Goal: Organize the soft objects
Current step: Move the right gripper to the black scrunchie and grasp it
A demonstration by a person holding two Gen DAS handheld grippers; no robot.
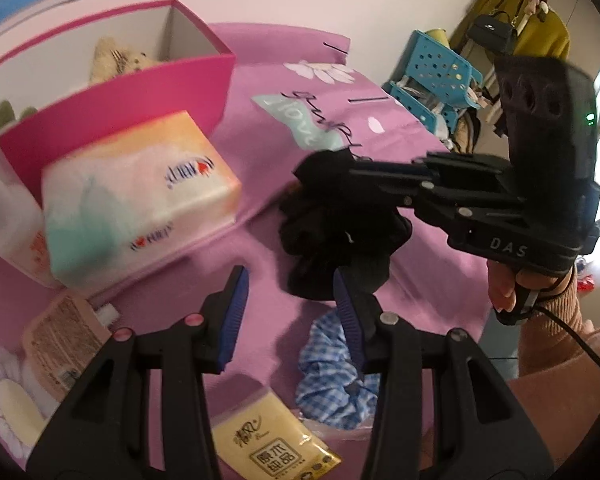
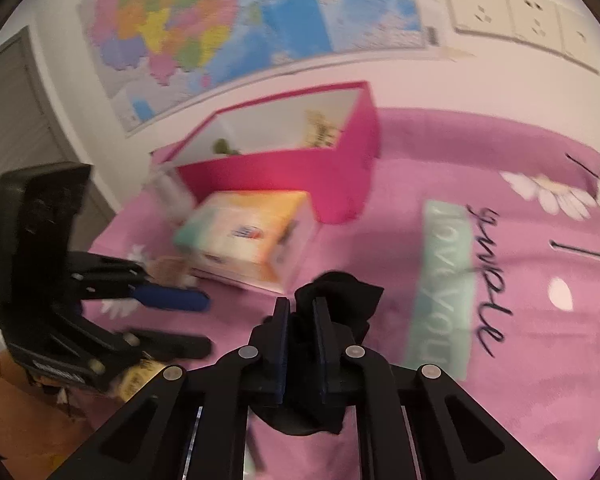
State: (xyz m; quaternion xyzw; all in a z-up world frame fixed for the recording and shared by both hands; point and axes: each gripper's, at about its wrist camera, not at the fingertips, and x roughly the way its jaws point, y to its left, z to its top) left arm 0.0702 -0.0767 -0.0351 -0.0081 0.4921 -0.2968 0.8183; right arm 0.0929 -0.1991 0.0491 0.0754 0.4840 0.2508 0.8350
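Observation:
In the right wrist view, my right gripper (image 2: 302, 320) is shut on a bunched black cloth (image 2: 340, 292) held above the pink bedsheet. The left wrist view shows that right gripper (image 1: 340, 176) reaching in from the right with the black cloth (image 1: 340, 232) hanging from its tips. My left gripper (image 1: 292, 316) is open over the sheet with nothing between its blue pads. Under its right finger lies a blue checked scrunchie (image 1: 332, 380). A pink box (image 1: 120, 108) at the back holds a beige plush bear (image 1: 116, 60). A large tissue pack (image 1: 136, 196) lies in front of the box.
A yellow tissue packet (image 1: 268, 444) and a pinkish pack (image 1: 64, 348) lie near the left gripper. Blue plastic furniture (image 1: 436, 68) and hanging clothes stand beyond the bed's right edge. A hand (image 1: 504, 288) in a pink sleeve holds the right gripper. A wall map (image 2: 220, 20) hangs behind the box.

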